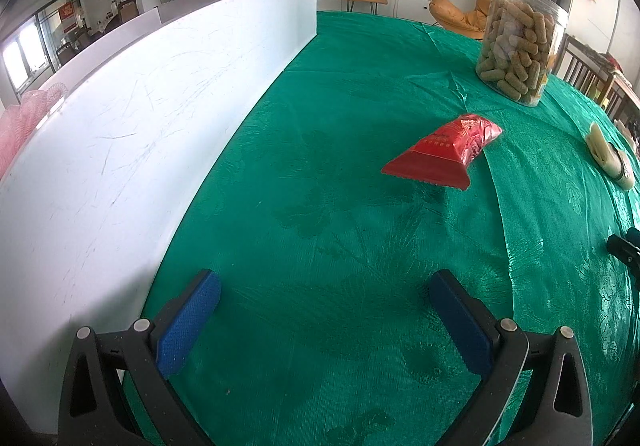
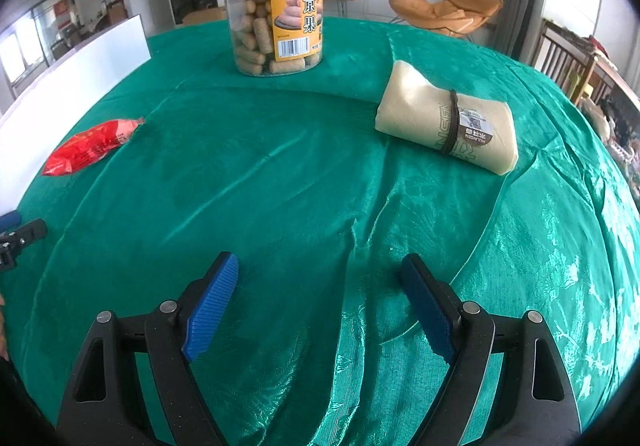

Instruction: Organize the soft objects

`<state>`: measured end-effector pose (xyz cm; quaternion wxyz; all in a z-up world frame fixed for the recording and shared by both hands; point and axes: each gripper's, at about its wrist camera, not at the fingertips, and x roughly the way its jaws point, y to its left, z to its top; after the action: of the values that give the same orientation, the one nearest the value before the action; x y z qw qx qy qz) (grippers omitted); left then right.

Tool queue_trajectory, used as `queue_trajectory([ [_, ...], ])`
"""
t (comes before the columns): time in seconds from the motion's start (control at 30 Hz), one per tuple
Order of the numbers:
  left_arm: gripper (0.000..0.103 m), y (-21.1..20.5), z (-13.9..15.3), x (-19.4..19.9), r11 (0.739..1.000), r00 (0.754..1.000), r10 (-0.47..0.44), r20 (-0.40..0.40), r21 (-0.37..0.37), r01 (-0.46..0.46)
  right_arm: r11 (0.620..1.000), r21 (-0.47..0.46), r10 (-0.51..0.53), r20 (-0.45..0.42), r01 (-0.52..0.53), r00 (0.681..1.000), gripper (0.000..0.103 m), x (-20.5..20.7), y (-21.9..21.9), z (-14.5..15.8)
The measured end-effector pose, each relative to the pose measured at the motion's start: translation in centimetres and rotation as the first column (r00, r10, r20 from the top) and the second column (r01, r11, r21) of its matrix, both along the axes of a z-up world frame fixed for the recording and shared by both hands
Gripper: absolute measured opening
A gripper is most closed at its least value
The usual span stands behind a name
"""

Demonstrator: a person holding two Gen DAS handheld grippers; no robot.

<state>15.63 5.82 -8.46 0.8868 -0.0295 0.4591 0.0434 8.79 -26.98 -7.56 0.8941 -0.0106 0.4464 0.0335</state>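
I have my left tongs [image 1: 324, 282] released, blue pads wide apart over the green tablecloth [image 1: 320, 173], gripping nothing. The red snack packet [image 1: 444, 153] lies flat ahead and to their right, well apart; a white board [image 1: 140, 133] runs along their left. My right tongs [image 2: 320, 266] are released too. The cream folded cloth bundle [image 2: 444, 121], bound with a dark band, lies ahead and to their right. A clear jar of puffed snacks [image 2: 272, 5] stands upright farther ahead.
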Motion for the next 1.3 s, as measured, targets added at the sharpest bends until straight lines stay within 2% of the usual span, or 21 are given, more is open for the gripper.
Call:
queue_trajectory([
  [1.3,0.103,-0.12,0.01,0.17,1.0,1.0,-0.013,-0.014,-0.011,0.013,1.0,0.0,-0.003,0.0,0.003,1.0,0.085,0.39,-0.05,-0.05],
])
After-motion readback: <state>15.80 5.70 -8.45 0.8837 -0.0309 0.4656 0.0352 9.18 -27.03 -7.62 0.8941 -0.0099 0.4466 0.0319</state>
